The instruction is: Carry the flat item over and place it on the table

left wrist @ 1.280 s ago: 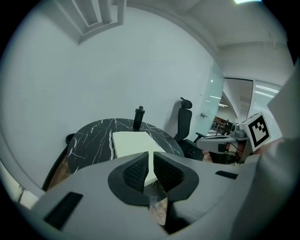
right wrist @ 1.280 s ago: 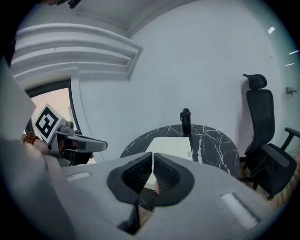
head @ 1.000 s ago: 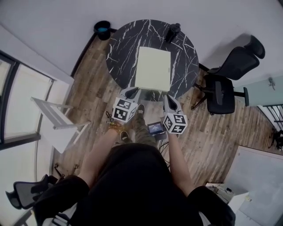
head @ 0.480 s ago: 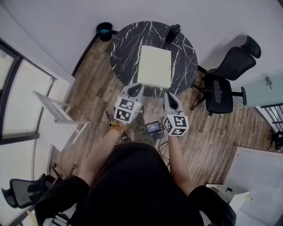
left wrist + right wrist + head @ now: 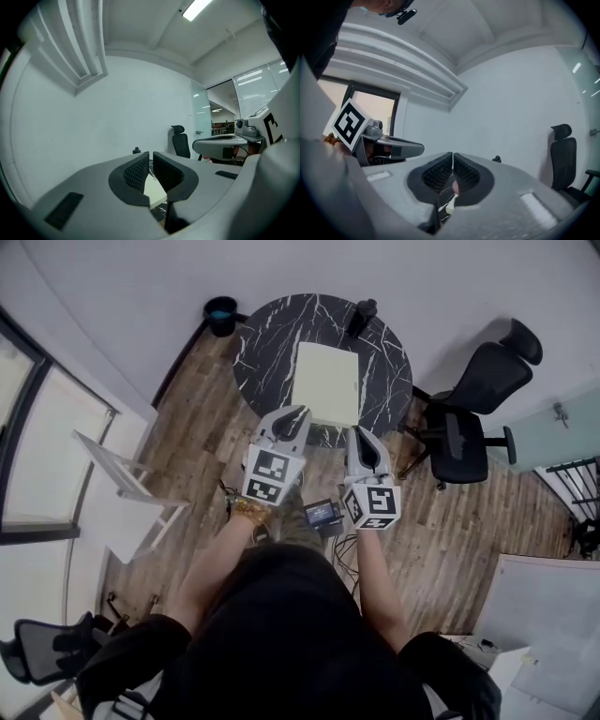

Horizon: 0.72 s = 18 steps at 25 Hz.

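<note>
Both pairs of jaws are closed, nothing pinched. The flat item (image 5: 326, 383) lies on the round table (image 5: 262, 343), ahead of and below my tools, long axis running away from me. My left gripper (image 5: 296, 414) hangs by its near-left corner, my right gripper (image 5: 360, 435) just off the near-right corner; left looks slightly nearer.

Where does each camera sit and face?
Head view: on the person's head, steeply down at the pale yellow flat panel on round black marble table; arms, torso show.
Left gripper view: on left hand-held gripper, along its shut jaws, towards white wall.
Right gripper view: same on right hand-held gripper.
Shared: both gripper views show the black office chair.
</note>
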{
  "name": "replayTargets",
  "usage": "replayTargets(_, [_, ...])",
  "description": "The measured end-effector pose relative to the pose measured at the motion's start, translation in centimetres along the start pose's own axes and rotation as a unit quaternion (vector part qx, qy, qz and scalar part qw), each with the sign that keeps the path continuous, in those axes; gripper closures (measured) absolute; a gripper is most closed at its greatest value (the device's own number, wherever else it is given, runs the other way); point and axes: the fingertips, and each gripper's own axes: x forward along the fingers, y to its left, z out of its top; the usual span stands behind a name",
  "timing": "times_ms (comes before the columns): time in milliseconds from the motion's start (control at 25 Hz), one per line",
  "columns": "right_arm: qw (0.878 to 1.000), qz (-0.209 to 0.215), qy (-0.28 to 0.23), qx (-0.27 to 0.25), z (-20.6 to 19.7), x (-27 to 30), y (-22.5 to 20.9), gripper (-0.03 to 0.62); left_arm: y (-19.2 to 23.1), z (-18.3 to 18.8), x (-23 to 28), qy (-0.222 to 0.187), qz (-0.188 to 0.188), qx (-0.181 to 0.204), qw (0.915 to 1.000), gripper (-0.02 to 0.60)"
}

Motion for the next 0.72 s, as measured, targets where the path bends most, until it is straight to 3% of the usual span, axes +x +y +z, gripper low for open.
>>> replayTargets(280, [0.998, 0.018, -0.039, -0.042, 3.1, -1.3, 3.2, 0.591, -1.3, 2.8, -2.3, -0.040, 0.013, 0.029, 0.9987, 0.548])
replayTargets(720, [0.992, 0.002, -0.103, -0.078, 7.8, -3.1, 5.2, 0.591, -1.1, 5.9, -6.2, -0.092, 0.048, 0.061, 0.9927, 0.548])
